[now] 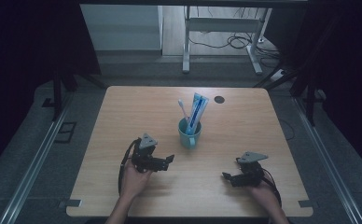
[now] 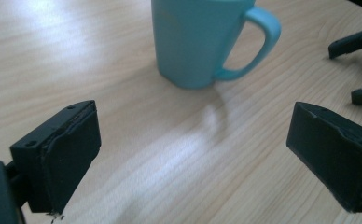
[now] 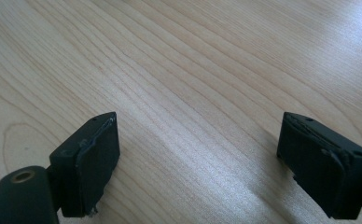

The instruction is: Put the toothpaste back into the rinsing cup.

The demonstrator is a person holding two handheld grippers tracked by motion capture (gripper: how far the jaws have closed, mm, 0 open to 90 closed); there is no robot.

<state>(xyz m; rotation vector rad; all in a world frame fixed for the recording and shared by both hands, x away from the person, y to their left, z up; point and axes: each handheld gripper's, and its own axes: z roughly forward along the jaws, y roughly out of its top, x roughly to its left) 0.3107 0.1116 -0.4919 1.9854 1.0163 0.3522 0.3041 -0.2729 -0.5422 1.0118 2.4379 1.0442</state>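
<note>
A light blue mug [image 1: 189,134] stands near the middle of the wooden table [image 1: 123,121], holding a pink toothbrush [image 1: 183,108] and a blue and white toothpaste tube [image 1: 197,112]. My left gripper [image 1: 169,160] sits low to the mug's left and a little nearer me, jaws open and empty, pointing right. In the left gripper view the mug [image 2: 202,42] stands ahead with its handle to the right, beyond the gap of my left gripper [image 2: 191,158]. My right gripper [image 1: 226,177] rests near the front right, open and empty, pointing left; between the jaws of my right gripper [image 3: 198,163] lies bare wood.
A small black round grommet [image 1: 219,99] sits in the table top behind the mug. A white desk frame [image 1: 221,32] and cables lie on the floor beyond the far edge. The right gripper's tips [image 2: 356,70] show at the right edge of the left gripper view.
</note>
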